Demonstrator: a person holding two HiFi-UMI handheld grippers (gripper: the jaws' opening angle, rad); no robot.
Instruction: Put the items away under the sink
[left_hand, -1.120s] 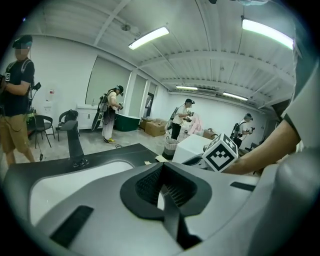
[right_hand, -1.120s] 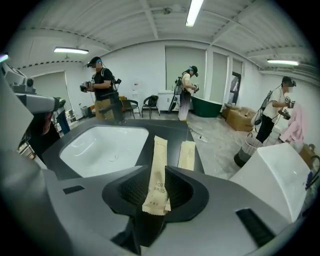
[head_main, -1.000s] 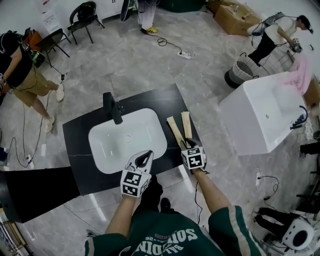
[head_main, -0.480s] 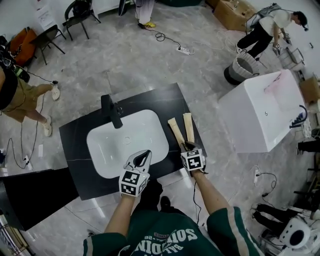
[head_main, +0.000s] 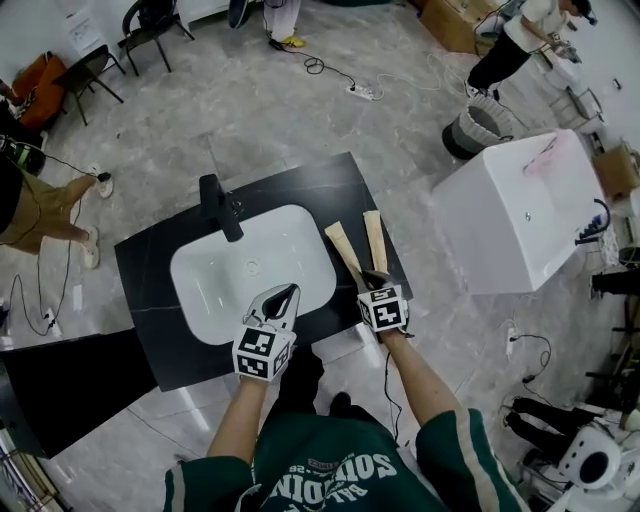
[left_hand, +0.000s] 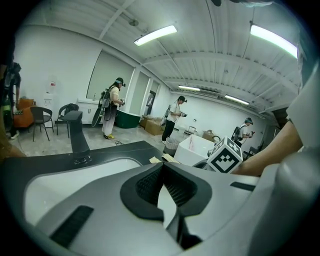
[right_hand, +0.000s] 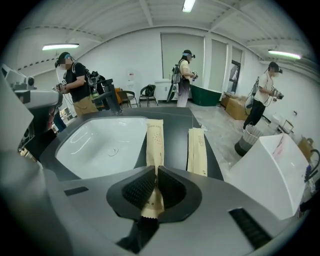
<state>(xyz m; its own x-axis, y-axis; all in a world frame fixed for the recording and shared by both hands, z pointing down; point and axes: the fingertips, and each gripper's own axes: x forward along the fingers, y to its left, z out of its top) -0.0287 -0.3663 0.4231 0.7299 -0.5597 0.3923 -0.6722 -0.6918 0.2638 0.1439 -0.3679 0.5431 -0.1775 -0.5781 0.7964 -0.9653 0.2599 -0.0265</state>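
Beige packet (right_hand: 154, 137) lies on the black countertop (head_main: 150, 290), just right of the white sink (head_main: 205, 300), with its near end pinched by the right gripper (right_hand: 155, 172). A 2nd packet (right_hand: 197, 150) sits just beside it, untouched. The left gripper (left_hand: 162, 166) is over the sink's front rim, jaws together on nothing.

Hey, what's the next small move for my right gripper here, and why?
Probably lift the right gripper straight up a little. Its jaws are shut on the near end of the paper packet nearer the sink, and the rest of the packet lies flat on the black counter beside a second packet. A small lift should free it for carrying below.
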